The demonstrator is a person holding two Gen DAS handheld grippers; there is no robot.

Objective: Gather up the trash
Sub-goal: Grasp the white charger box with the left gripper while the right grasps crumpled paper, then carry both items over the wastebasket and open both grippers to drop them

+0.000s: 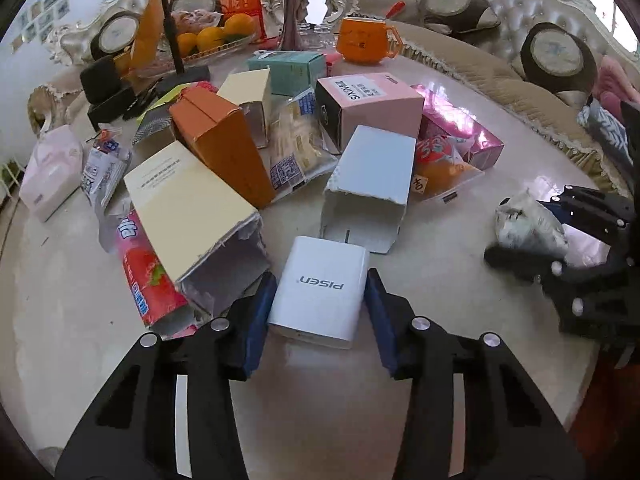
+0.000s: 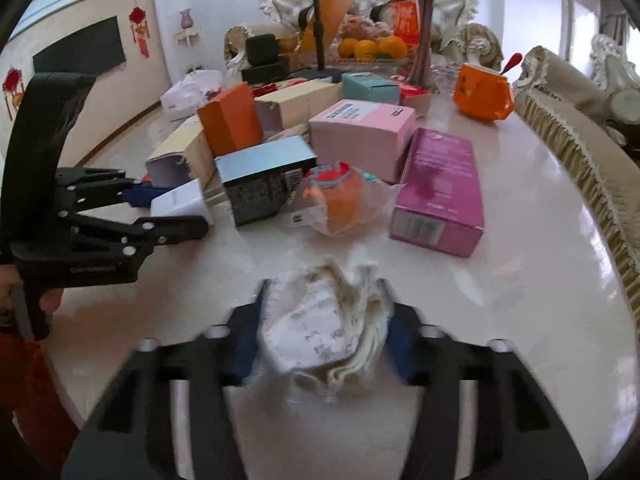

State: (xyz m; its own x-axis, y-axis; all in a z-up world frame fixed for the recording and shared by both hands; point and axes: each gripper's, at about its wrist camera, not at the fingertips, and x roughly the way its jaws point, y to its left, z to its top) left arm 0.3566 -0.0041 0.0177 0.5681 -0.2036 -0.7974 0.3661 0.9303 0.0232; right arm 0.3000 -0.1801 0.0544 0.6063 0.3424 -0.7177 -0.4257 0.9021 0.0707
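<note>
White box: a small white box (image 1: 320, 290) printed PISEN sat between the blue pads of the left tool (image 1: 320, 300), both pads pressed against its sides, at the near edge of the clutter.
Left tool: closed on the white box; in the right wrist view it (image 2: 176, 216) reached in from the left with the box (image 2: 180, 202) at its tip.
Crumpled wrapper: a wad of pale printed plastic (image 2: 328, 320) was pinched between the pads of the right tool (image 2: 324, 332), over bare desk (image 2: 520, 280).
Right tool: clamped on the crumpled wrapper; in the left wrist view it (image 1: 532, 240) was at the right with the wrapper (image 1: 528, 224) in its grip.
Other trash: a grey open-ended box (image 1: 372, 184), a cream box (image 1: 192, 208), an orange box (image 1: 224, 148), a pink box (image 1: 368, 104), a magenta box (image 2: 440, 192) and a snack bag (image 2: 340, 200) lay crowded mid-desk.
Far side: an orange mug (image 1: 364, 42) and a dish of oranges (image 1: 216, 36).
</note>
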